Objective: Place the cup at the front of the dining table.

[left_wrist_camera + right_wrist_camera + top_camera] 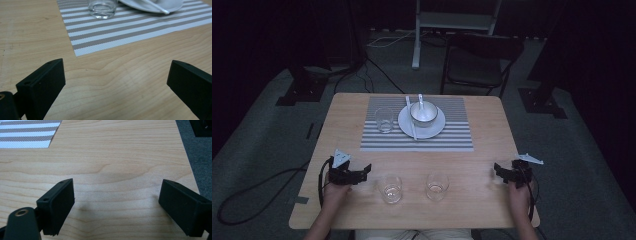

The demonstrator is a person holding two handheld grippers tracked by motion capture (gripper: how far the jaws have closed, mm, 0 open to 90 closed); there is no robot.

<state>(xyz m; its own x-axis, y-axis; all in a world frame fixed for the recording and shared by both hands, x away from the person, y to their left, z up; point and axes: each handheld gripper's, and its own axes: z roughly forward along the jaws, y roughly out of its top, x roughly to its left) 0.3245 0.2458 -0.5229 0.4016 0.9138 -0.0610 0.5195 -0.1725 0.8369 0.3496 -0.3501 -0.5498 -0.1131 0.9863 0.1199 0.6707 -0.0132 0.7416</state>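
Two glasses [391,188] [437,186] on tabletop [472,165], near edge, just below placemat [452,140]. Left hand-held gripper [362,172] left of them, right hand-held gripper [501,171] right; both jaws wide apart, empty.

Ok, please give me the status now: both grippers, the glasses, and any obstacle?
Left gripper open, empty. Right gripper open, empty. Two clear drinking glasses upright on the wooden table between them, untouched. Nothing in the way.
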